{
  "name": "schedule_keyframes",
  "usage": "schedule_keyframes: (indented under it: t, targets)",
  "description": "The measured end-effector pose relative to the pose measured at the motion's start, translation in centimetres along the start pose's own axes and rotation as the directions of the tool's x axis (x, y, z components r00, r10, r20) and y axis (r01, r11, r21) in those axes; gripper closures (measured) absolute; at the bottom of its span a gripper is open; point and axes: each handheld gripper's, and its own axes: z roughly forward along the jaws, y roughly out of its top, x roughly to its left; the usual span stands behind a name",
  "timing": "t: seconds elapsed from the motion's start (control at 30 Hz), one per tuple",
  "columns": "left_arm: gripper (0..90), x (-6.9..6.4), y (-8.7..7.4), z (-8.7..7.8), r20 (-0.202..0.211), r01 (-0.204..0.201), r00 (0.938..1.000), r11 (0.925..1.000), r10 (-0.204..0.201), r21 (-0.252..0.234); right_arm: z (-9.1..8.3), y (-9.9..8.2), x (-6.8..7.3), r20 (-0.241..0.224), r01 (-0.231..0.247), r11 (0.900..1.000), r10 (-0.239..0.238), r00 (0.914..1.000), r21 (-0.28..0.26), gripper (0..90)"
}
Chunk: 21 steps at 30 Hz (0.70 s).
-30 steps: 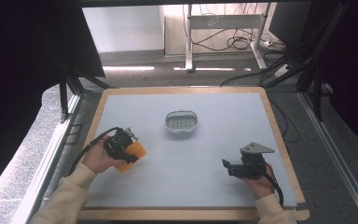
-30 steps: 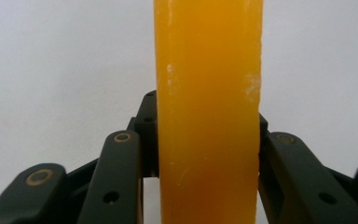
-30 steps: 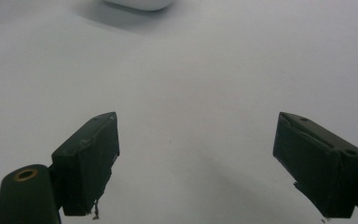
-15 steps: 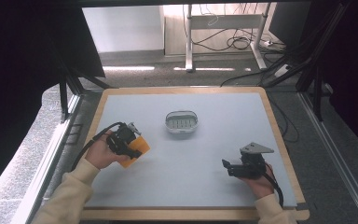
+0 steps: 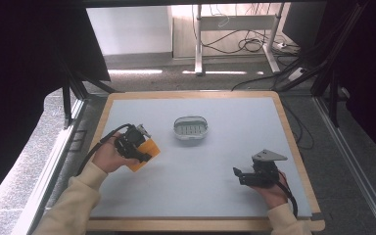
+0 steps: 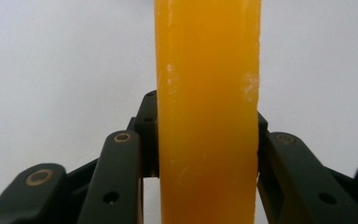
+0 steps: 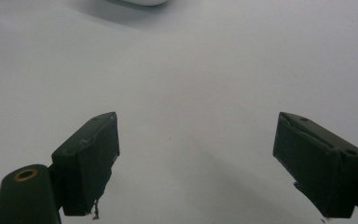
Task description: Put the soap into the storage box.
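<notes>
An orange block [image 6: 208, 112] stands upright through the middle of the left gripper view, running off its top and bottom edges. The left claw [image 6: 205, 140] is clamped on it, one black jaw pressed against each side. Behind the block lies the pale grey surface [image 6: 56, 60].

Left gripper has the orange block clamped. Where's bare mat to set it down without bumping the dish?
The mat is bare between the left gripper holding the orange block and the right gripper. It is also bare beyond and right of the oval dish. Tightest spot: between block and dish.
</notes>
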Motion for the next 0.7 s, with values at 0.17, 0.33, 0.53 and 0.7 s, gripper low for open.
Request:
schedule_keyframes:
  t: [0.17,0.33,0.53,0.7]
  targets:
    - [62.0,0.2,0.5,-0.1,-0.010,-0.005,0.9999,1.0000,0.005,0.000,0.0,0.0,0.0,0.000,-0.003,1.0000,0.003,1.0000,0.000,15.0]
    - [62.0,0.4,1.0,-0.3,-0.015,-0.010,0.9998,0.9999,0.010,-0.007,0.0,0.0,0.0,0.000,-0.002,1.0000,0.002,1.0000,0.000,15.0]
    - [62.0,0.9,1.6,0.0,-0.025,-0.027,0.9993,0.9996,0.027,-0.001,0.0,0.0,0.0,-0.001,-0.005,1.0000,0.005,1.0000,0.001,15.0]
    - [62.0,1.0,2.6,0.1,-0.027,-0.039,0.9989,0.9992,0.039,-0.003,0.0,0.0,-0.1,0.000,-0.007,1.0000,0.007,1.0000,0.000,15.1]
